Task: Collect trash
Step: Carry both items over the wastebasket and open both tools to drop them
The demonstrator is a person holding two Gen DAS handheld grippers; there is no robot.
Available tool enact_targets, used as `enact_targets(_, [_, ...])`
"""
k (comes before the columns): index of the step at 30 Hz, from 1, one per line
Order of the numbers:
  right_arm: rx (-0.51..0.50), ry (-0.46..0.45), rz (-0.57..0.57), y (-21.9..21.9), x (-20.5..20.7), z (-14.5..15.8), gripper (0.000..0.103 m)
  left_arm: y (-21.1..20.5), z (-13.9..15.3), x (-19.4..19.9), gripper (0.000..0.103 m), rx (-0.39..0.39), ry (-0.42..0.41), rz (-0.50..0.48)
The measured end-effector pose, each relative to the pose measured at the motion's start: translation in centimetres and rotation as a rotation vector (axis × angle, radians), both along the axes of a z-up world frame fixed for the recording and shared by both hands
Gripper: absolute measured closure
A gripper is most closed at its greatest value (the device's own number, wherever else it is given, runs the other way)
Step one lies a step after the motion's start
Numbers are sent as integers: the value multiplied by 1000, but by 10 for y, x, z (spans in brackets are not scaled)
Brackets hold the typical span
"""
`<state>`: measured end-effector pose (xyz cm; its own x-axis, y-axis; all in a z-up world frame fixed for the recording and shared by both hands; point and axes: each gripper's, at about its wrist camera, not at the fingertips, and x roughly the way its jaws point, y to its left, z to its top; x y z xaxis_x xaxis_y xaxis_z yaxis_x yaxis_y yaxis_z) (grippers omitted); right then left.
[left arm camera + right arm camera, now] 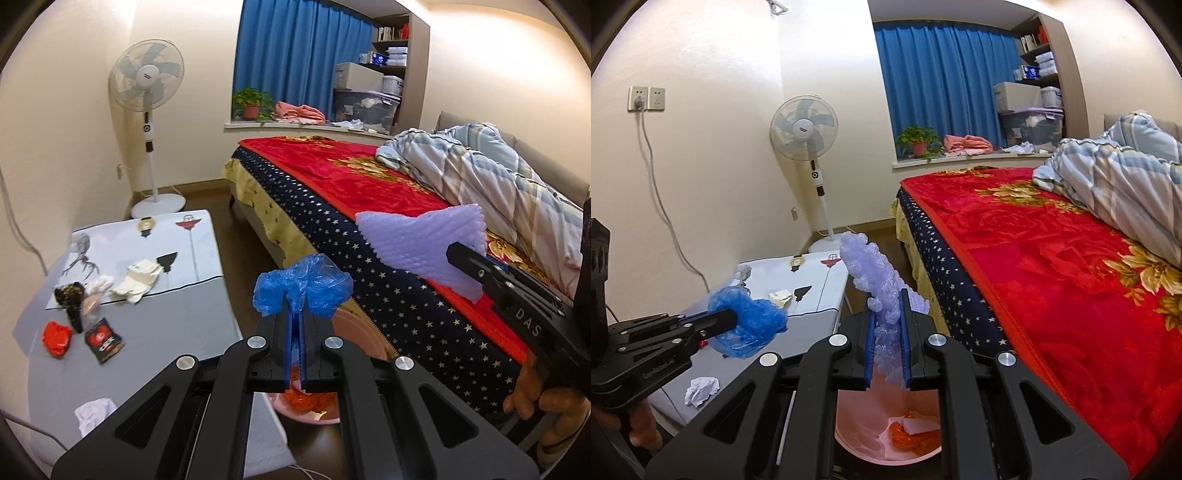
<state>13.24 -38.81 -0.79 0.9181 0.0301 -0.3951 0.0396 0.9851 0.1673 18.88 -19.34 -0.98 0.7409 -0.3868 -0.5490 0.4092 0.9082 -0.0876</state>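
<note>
My left gripper is shut on a crumpled blue plastic bag, held in the air above a pink bin. The same blue bag shows at the left of the right wrist view, on the left gripper. My right gripper is shut on a sheet of lilac bubble wrap, which sticks up past the fingertips. The pink bin lies right below it, with orange scraps inside. From the left wrist view the bubble wrap hangs over the bed's edge.
A low grey table at the left carries more litter: a red wrapper, a black packet, white paper wads and a crumpled tissue. The bed with its red blanket fills the right. A standing fan is by the wall.
</note>
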Motion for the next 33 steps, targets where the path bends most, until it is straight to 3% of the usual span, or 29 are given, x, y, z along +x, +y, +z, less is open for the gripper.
enact_targets(20, [-18, 142, -70, -8, 54, -24, 91, -39, -39, 63, 100, 37, 77, -56])
enact_targets(33, [-39, 260, -66, -6, 88, -55, 90, -25, -59, 91, 100, 9, 122, -36])
